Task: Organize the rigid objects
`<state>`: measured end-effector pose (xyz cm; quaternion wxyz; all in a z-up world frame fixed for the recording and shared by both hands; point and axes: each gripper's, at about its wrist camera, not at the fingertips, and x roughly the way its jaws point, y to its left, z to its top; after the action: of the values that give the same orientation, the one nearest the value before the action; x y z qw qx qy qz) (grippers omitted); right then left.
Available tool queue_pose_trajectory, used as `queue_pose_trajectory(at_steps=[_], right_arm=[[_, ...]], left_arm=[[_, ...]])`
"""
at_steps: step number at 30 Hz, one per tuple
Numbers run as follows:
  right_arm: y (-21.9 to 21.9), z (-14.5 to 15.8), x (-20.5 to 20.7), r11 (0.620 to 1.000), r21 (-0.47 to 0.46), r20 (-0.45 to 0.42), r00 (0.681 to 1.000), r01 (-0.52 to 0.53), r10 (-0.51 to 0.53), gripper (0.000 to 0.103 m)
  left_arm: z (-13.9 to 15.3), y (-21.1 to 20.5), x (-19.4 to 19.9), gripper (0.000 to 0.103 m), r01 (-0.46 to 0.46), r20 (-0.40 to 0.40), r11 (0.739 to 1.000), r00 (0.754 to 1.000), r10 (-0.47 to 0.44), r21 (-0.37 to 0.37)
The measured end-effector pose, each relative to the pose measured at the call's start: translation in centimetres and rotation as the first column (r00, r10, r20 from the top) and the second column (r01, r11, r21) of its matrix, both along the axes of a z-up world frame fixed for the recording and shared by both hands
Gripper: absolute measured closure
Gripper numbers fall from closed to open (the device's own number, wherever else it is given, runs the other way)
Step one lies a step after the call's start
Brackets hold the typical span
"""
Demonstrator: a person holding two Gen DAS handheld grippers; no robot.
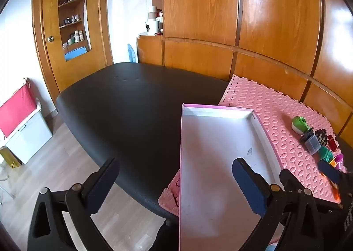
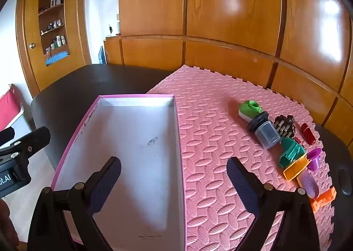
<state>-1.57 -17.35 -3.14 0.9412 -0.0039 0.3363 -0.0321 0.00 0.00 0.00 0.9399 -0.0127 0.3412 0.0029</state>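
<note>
A shallow white box with a pink rim (image 2: 136, 96) (image 1: 216, 140) lies empty, partly on a pink foam mat (image 2: 209, 118). Small items lie in a row on the mat's right side: a green-and-white piece (image 2: 250, 109), a clear jar with a black lid (image 2: 264, 131), a dark spiky piece (image 2: 284, 126), a red tube (image 2: 308, 133), a green toy (image 2: 291, 151), a purple cup (image 2: 314, 158) and an orange bracket (image 2: 324, 199). My right gripper (image 2: 174, 162) hovers open over the box's right wall. My left gripper (image 1: 176, 165) hovers open over its left wall. Neither holds anything.
The mat rests on a black padded table (image 1: 132, 100) set against wooden wardrobe panels (image 1: 220, 8). A small black object (image 2: 344, 182) lies on the table past the mat's right edge. On the floor at the left stands a white bin with a red cover (image 1: 24, 123).
</note>
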Motion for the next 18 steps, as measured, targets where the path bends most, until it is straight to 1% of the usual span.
queue_pose_trajectory(at_steps=[1, 3, 5, 8, 9, 11, 12, 18], right_arm=[[0.2, 0.0, 0.0, 1.000, -0.005, 0.002, 1.000, -0.003, 0.003, 0.005], [-0.2, -0.2, 0.3, 1.000, 0.015, -0.013, 1.000, -0.007, 0.007, 0.005], [-0.1, -0.4, 0.3, 1.000, 0.011, -0.018, 1.000, -0.011, 0.011, 0.005], [-0.2, -0.4, 0.5, 1.000, 0.013, -0.017, 1.000, -0.014, 0.015, 0.005], [-0.8, -0.5, 1.0, 1.000, 0.023, -0.026, 1.000, -0.004, 0.004, 0.005], [-0.8, -0.4, 0.9, 1.000, 0.024, -0.023, 1.000, -0.005, 0.005, 0.005], [-0.8, -0.3, 0.9, 1.000, 0.025, -0.021, 1.000, -0.006, 0.006, 0.005], [-0.3, 0.0, 0.3, 1.000, 0.024, -0.002, 1.000, -0.011, 0.011, 0.005]], left_arm=[[0.0, 0.0, 0.0, 0.000, 0.001, -0.012, 1.000, 1.000, -0.002, -0.006], [0.0, 0.2, 0.0, 0.000, 0.005, -0.008, 1.000, 1.000, -0.005, -0.005], [-0.1, 0.4, -0.2, 0.000, 0.005, -0.004, 1.000, 1.000, -0.005, -0.004], [0.0, 0.1, 0.1, 0.000, -0.004, -0.012, 1.000, 1.000, 0.004, 0.015], [0.1, 0.0, 0.1, 0.000, -0.007, -0.013, 1.000, 1.000, 0.007, 0.016], [-0.4, -0.2, 0.3, 0.000, -0.004, -0.020, 1.000, 1.000, 0.005, 0.025], [-0.5, 0.0, 0.4, 0.000, -0.010, -0.016, 1.000, 1.000, 0.011, 0.013], [-0.6, -0.2, 0.3, 0.000, -0.008, -0.003, 1.000, 1.000, 0.008, 0.017]])
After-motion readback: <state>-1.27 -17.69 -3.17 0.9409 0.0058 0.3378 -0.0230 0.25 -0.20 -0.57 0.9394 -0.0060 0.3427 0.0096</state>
